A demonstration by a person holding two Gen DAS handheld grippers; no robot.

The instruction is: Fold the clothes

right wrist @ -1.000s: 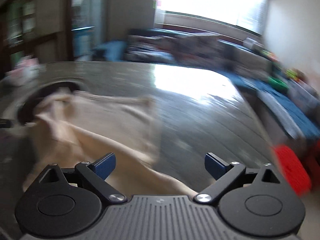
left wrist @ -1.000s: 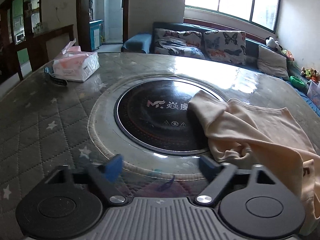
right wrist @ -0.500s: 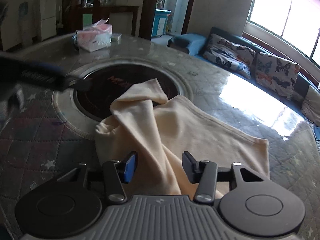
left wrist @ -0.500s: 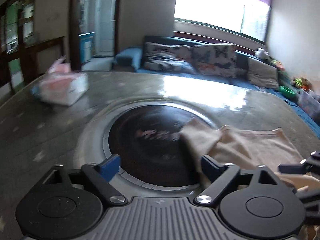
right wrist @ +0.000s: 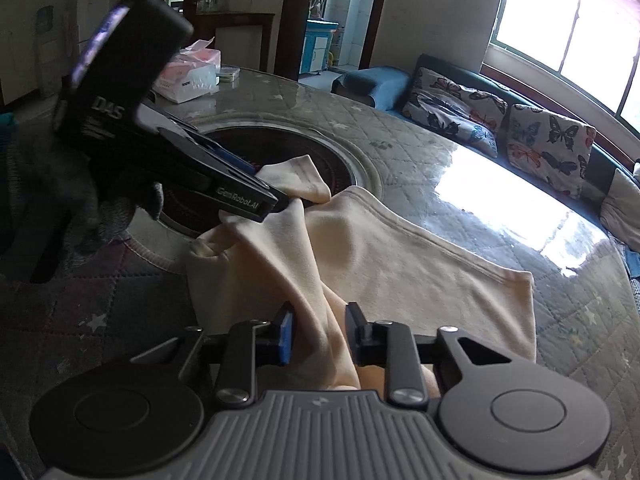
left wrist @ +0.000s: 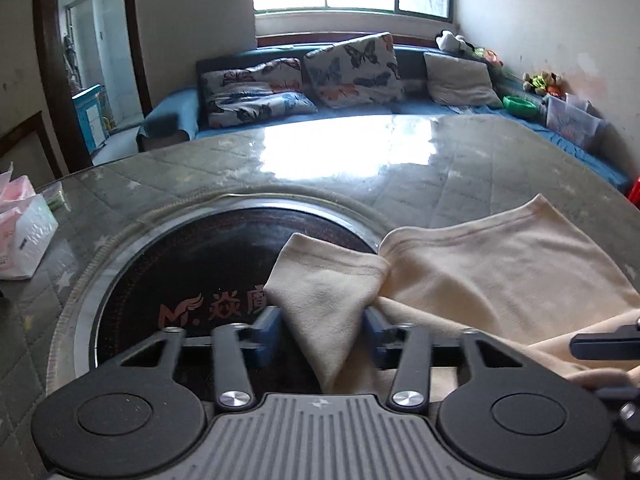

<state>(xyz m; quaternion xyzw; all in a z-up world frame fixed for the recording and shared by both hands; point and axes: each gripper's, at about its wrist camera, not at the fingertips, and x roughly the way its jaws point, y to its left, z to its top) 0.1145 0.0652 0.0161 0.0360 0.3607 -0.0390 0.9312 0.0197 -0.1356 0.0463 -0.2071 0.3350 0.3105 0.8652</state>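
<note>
Cream garment on round table, both grippers closing in on cloth.

Table [left wrist: 460, 176]: ahead of and beneath both sets of jaws. Garment [right wrist: 380, 256]: crumpled, spread forward and right of jaws. Left gripper [left wrist: 323, 330]: jaws part-open, sleeve between them, not pinched. Right gripper [right wrist: 319, 334]: jaws narrowed around a fold; firm grip uncertain. Advice: close fully on single layers before lifting, then pull apart evenly.

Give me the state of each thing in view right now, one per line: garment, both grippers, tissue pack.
Cream garment: crumpled, unfolded, lying partly over the round black insert.
Left gripper: part-open, a sleeve end between its fingers, no firm clamp visible.
Right gripper: part-open around a bunched fold.
Tissue pack: open, a tissue sticking up.
</note>
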